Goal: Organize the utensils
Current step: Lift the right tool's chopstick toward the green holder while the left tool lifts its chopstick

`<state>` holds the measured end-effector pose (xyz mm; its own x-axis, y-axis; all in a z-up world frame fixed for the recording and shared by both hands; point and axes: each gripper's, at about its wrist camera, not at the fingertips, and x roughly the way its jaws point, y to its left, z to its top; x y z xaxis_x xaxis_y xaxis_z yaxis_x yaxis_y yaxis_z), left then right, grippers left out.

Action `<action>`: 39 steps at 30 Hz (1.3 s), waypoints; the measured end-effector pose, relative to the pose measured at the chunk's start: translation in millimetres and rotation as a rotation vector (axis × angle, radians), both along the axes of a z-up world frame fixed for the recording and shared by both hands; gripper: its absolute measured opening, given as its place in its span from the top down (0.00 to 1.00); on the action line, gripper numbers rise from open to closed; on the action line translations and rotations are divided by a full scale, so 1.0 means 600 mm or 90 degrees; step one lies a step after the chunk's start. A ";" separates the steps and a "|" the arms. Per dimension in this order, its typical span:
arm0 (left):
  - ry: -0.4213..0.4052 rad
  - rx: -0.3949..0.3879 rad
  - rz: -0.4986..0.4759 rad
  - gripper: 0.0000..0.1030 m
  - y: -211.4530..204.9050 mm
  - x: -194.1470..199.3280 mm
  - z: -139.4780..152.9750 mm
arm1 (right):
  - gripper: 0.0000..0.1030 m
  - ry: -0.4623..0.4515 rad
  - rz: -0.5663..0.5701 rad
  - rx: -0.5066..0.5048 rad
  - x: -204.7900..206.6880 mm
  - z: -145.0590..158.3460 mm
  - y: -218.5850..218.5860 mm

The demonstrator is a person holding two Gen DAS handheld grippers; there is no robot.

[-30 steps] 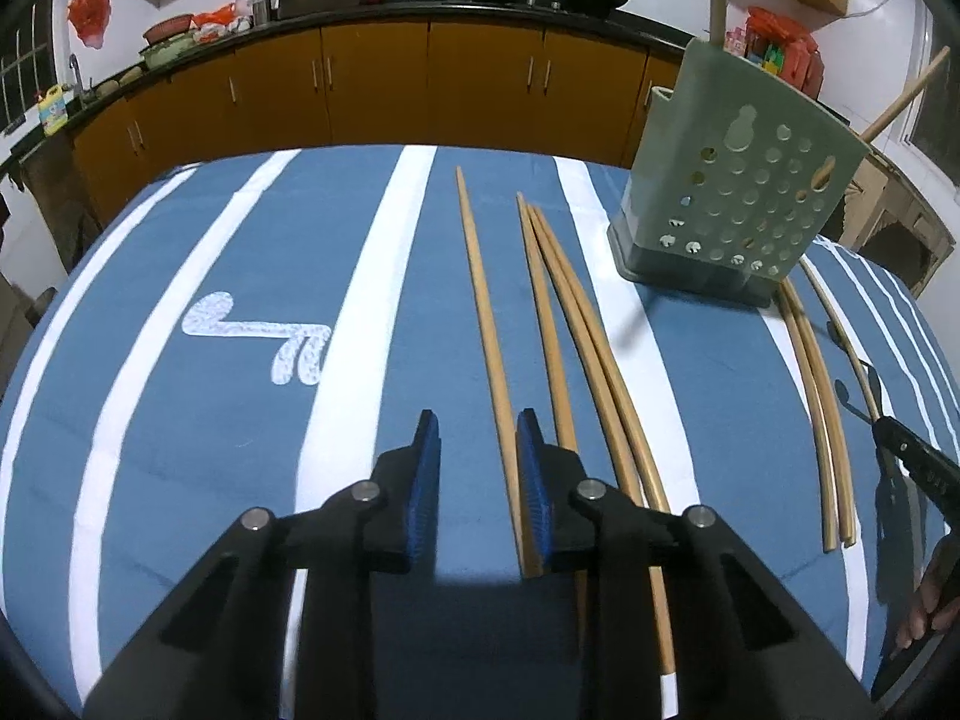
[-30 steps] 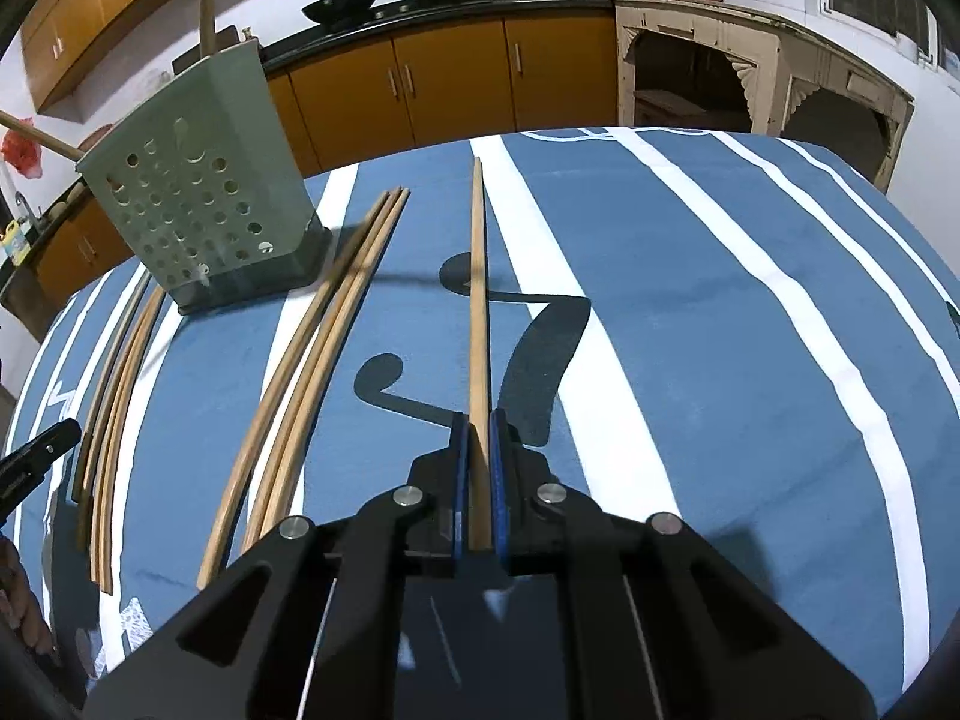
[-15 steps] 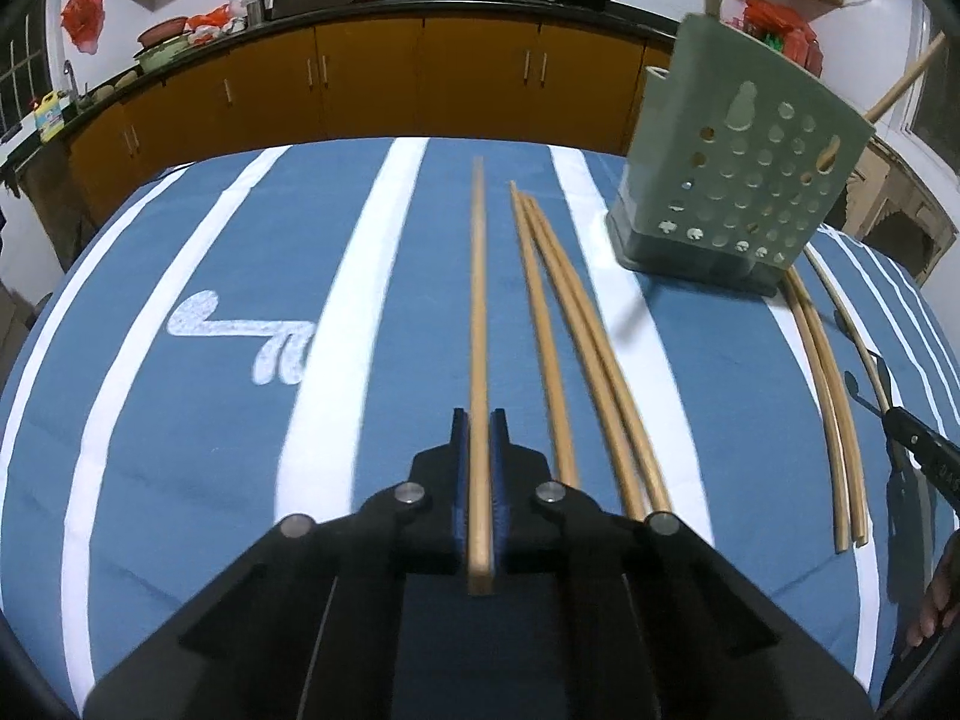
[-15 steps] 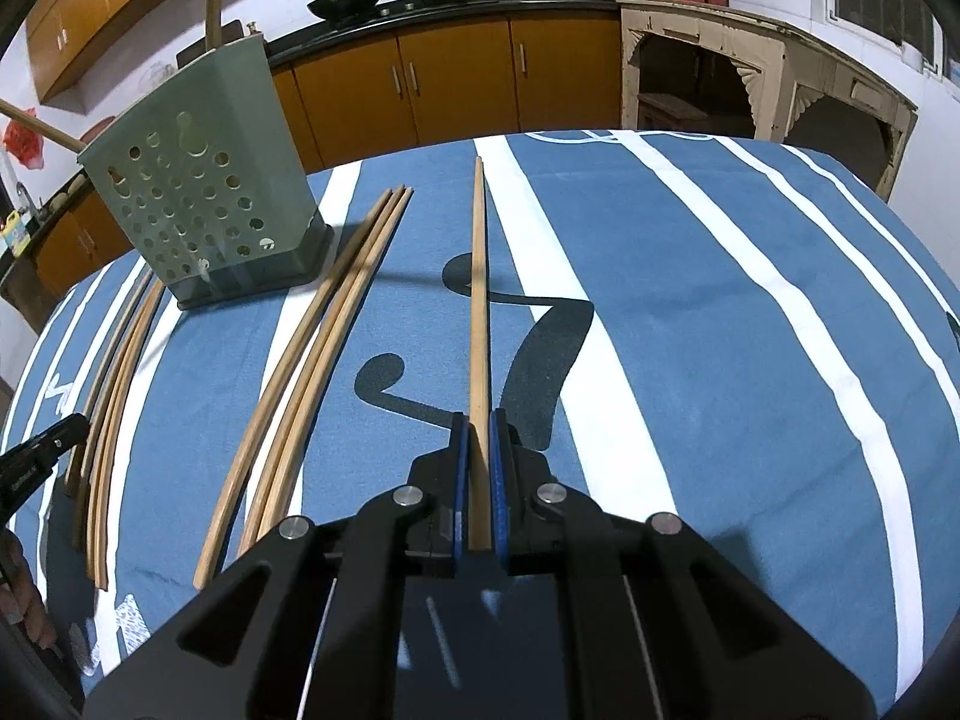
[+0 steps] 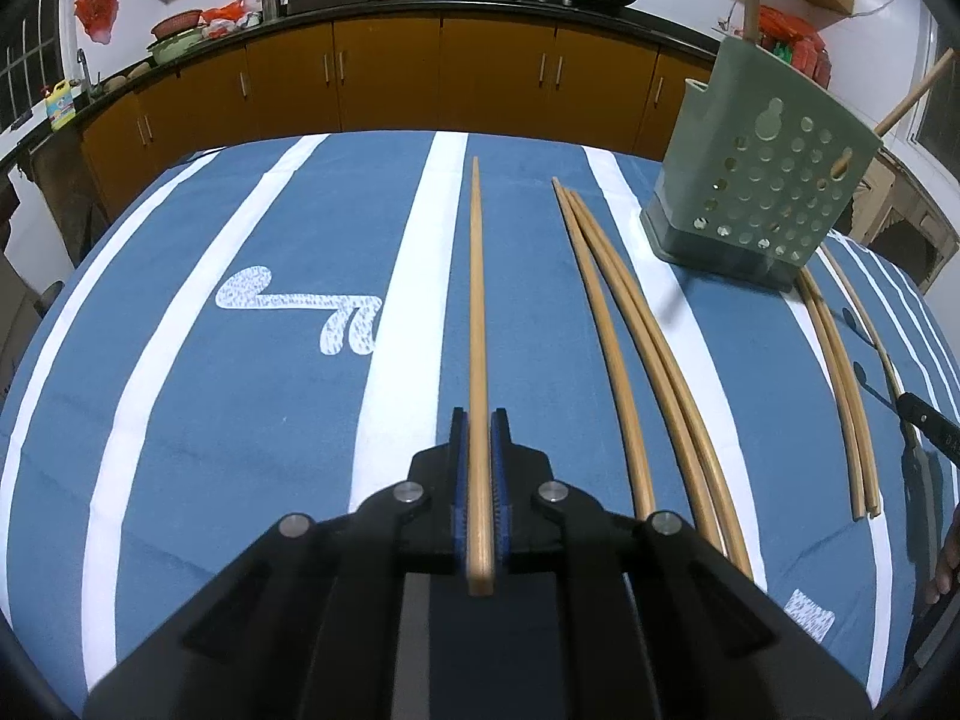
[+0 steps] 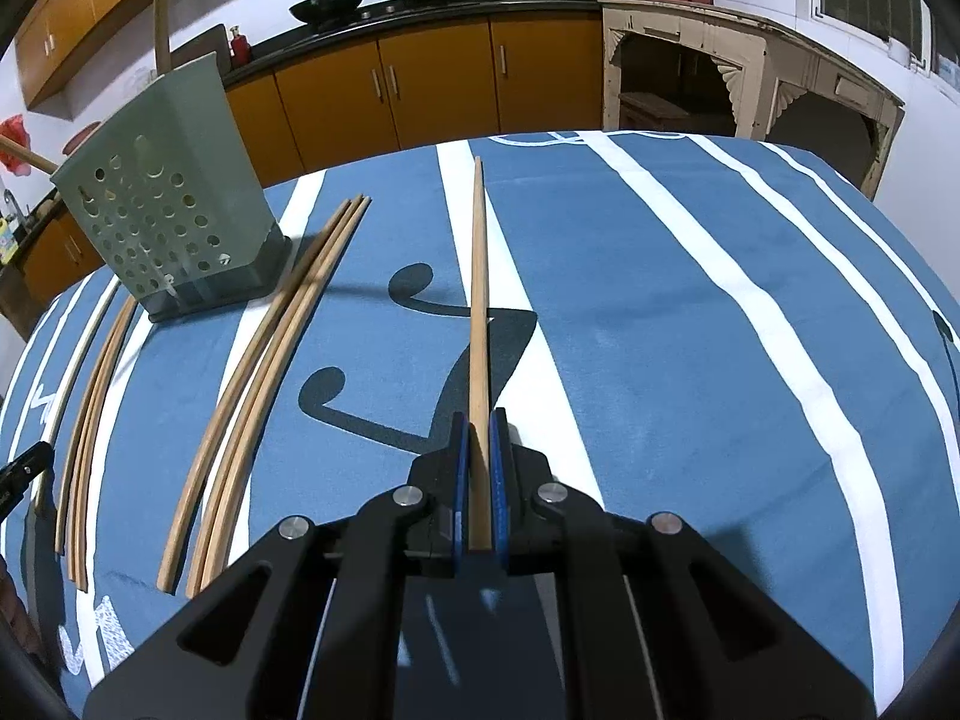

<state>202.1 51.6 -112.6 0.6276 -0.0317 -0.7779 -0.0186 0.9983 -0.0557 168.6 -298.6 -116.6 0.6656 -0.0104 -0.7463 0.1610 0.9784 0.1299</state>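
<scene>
My left gripper (image 5: 479,420) is shut on a long wooden chopstick (image 5: 477,300) that points straight ahead above the blue striped tablecloth (image 5: 240,420). My right gripper (image 6: 478,420) is shut on another wooden chopstick (image 6: 478,288), held above the cloth. A green perforated utensil holder (image 5: 762,180) stands at the far right of the left wrist view and at the far left of the right wrist view (image 6: 162,204), with two sticks in it. Three loose chopsticks (image 5: 636,348) lie beside it, also in the right wrist view (image 6: 264,360).
More chopsticks (image 5: 840,372) lie on the holder's other side, also in the right wrist view (image 6: 90,408). Orange kitchen cabinets (image 5: 390,72) with pans stand behind the table. A white carved cabinet (image 6: 750,78) stands at the right.
My left gripper was open beside a chopstick lying on the cloth; it has shut on it and lifted it. My right gripper has kept its chopstick and risen slightly.
</scene>
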 end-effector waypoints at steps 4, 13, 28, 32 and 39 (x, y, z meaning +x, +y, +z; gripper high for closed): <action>0.001 0.005 0.000 0.90 -0.002 0.000 -0.001 | 0.92 0.000 0.000 -0.002 -0.001 0.000 0.001; 0.001 0.007 -0.001 0.90 -0.001 0.000 -0.001 | 0.92 0.000 0.001 0.001 0.000 0.000 0.002; 0.003 0.008 -0.005 0.92 -0.001 -0.001 0.000 | 0.92 -0.009 0.003 0.013 -0.009 0.003 -0.002; 0.003 0.012 -0.014 0.92 -0.001 -0.017 0.011 | 0.92 -0.054 0.000 0.002 -0.038 0.036 -0.009; -0.058 0.023 -0.037 0.92 -0.001 -0.053 0.075 | 0.92 -0.139 -0.010 -0.025 -0.072 0.109 -0.022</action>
